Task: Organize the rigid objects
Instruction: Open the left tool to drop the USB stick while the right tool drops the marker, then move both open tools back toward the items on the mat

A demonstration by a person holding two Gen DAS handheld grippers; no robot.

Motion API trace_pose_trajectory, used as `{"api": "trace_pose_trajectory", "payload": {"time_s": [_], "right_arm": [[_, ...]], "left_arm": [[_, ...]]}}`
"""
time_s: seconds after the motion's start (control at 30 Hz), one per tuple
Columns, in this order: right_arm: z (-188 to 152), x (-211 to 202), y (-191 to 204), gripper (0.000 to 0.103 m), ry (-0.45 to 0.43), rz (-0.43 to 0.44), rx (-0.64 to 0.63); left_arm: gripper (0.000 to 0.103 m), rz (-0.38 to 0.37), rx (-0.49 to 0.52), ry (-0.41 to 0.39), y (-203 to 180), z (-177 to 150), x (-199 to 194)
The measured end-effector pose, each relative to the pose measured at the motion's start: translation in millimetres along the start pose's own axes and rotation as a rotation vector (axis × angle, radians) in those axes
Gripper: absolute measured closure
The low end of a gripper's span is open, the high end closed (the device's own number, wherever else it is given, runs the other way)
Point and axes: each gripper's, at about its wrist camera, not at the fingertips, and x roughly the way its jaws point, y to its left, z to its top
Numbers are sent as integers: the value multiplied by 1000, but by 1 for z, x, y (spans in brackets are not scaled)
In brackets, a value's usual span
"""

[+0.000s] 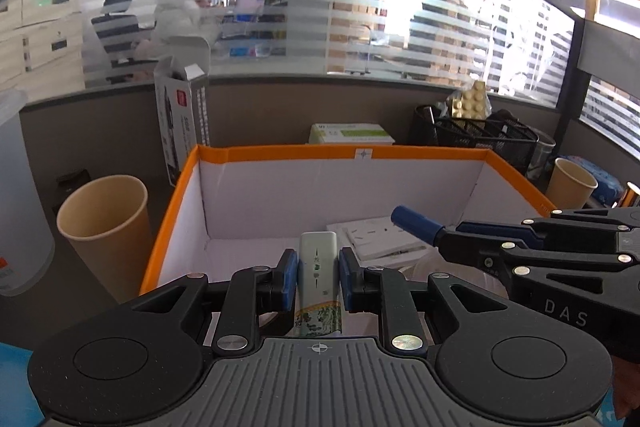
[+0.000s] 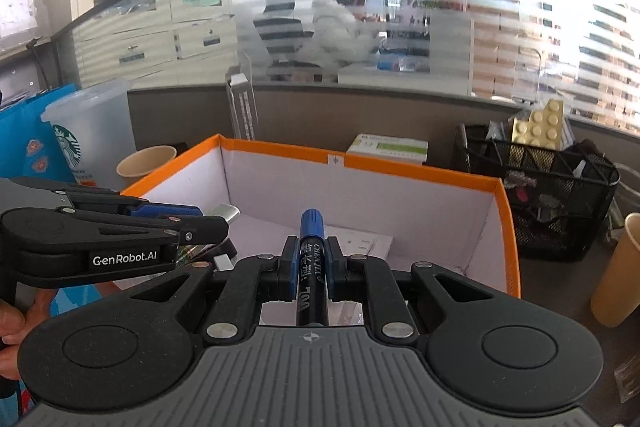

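Right wrist view shows the right gripper (image 2: 311, 269) pinching a stiff, light, slick blue marker (image 2: 311, 263) mid-barrel above the orange-rimmed box (image 2: 420, 169), while the left gripper (image 1: 318, 277) clamps a rigid white case (image 1: 318, 267) by its long sides.

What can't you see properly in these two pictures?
- Left wrist view: the lower end of the white lighter hides behind the left gripper.
- Right wrist view: the marker's back end hides under the right gripper.
- Both views: the person behind the frosted glass is blurred.
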Motion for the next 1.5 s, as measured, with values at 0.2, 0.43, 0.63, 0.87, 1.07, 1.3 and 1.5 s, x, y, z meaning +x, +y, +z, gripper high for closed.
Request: {"api": "trace_pose_trajectory", "payload": {"time_s": [0.2, 0.43, 0.63, 0.87, 1.07, 1.3, 1.5], "right_arm": [[1, 4, -4, 91, 6, 0, 8], [4, 16, -5, 88, 22, -7, 11], [3, 18, -6, 83, 27, -10, 16], [4, 4, -5, 81, -11, -26, 28], [3, -60, 7, 59, -112, 3, -26], [-60, -110, 37, 42, 45, 154, -120], [-115, -109, 70, 29, 169, 274, -312]], "left_arm": [[83, -12, -7, 41, 0, -3, 12], [83, -21, -29, 81, 3, -6, 24], [81, -19, -34, 81, 4, -6, 27], [49, 3, -51, 66, 5, -3, 10], [17, 51, -6, -39, 4, -9, -48], [10, 90, 4, 1, 19, -57, -95], [10, 117, -33, 105, 24, -99, -99]]}}
